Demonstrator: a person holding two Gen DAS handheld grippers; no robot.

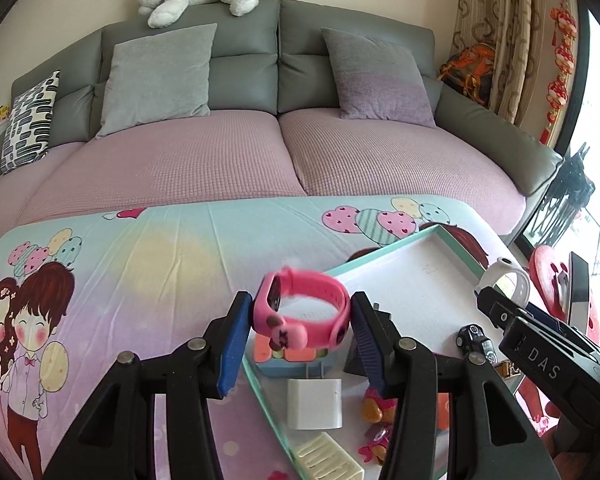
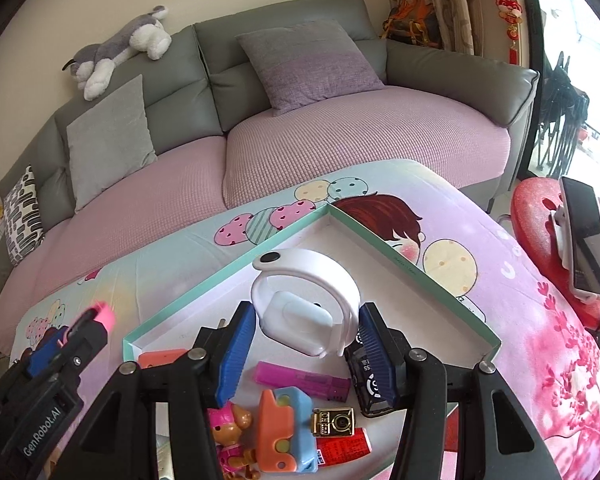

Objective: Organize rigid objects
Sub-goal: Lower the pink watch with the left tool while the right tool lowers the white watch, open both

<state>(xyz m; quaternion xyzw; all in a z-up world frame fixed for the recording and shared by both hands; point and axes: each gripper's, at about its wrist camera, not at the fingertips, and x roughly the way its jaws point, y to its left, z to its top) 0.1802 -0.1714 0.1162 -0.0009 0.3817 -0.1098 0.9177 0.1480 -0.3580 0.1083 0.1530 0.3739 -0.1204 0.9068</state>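
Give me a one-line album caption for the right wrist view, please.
Right gripper holds a white wristband above a teal-rimmed tray of small toys.

Matt, seemingly rubbery pink watch band (image 1: 306, 304)

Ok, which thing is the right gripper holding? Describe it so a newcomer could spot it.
Find the teal-rimmed white tray on the cartoon bedsheet in front of the sofa. Above its middle, the right gripper has its blue fingers around a white wristband. It is the only all-white band; the other is pink, in the left gripper.
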